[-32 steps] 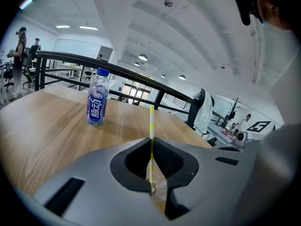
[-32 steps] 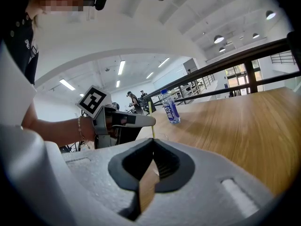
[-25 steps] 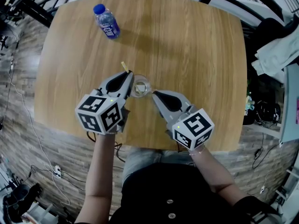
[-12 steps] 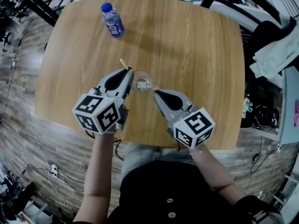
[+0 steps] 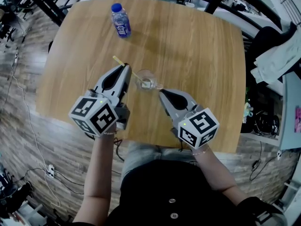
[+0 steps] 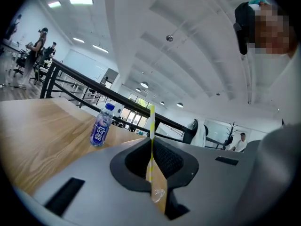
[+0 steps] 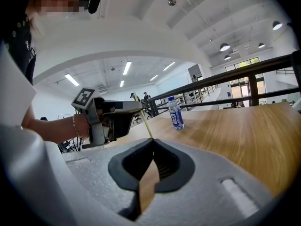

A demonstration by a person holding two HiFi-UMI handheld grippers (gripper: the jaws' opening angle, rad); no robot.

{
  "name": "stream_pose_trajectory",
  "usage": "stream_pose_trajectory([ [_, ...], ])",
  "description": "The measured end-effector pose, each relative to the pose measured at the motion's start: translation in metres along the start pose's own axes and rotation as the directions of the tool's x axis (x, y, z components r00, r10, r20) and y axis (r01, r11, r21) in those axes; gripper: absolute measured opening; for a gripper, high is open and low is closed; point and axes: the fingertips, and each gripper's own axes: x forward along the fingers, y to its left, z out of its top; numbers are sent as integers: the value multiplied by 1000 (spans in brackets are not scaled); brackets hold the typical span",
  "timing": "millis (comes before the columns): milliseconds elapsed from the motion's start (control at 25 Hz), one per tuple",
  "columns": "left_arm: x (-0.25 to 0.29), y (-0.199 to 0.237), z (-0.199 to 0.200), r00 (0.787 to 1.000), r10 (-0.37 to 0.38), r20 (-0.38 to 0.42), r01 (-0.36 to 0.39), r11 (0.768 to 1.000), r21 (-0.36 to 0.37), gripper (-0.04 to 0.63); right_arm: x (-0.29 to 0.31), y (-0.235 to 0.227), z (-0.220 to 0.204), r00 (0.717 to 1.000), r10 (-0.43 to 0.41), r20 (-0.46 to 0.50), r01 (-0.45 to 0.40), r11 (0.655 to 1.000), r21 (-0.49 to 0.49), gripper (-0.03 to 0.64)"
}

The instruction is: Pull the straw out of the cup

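Observation:
A small clear glass cup (image 5: 140, 74) stands on the wooden table (image 5: 197, 46) between my two grippers. A thin yellow-and-white straw (image 5: 119, 60) slants up and left from the cup. My left gripper (image 5: 126, 68) is shut on the straw above the table. In the left gripper view the straw (image 6: 151, 121) stands upright between the closed jaws of that gripper (image 6: 151, 144). My right gripper (image 5: 161, 92) is shut, its tip against the cup's handle side. Whether it pinches the glass is hidden. In the right gripper view the straw (image 7: 143, 113) runs down from the left gripper to the right gripper (image 7: 153, 141).
A blue-capped plastic bottle (image 5: 121, 20) stands at the table's far left, also seen as a bottle (image 6: 101, 125) and a bottle (image 7: 175, 113) in the gripper views. Black railings run behind the table. Cables lie on the floor at the left.
My left gripper has risen and moved away from me with the straw, and more of the straw now shows outside the cup, tilted further left. The right gripper has hardly shifted.

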Motion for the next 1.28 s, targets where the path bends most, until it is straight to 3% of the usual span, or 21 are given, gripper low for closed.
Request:
stream_pose_trajectory([
  [400,-26,8,20,990,59,127,-50,996,-74,29,-7,1,14,1000,-15,16,16,999,-43,-2],
  [600,-40,6,25,981,48,188,-27,993,-114,29,-11,-4,23,999,-34,33,36,998,-59,-2],
  [880,-69,0,35,947,32,319,11,991,-133,29,-8,1,26,999,-18,47,21,998,-56,-2],
  [1280,-97,-10,20,909,22,415,49,986,-160,29,-2,14,35,997,28,78,-25,999,-41,-2],
])
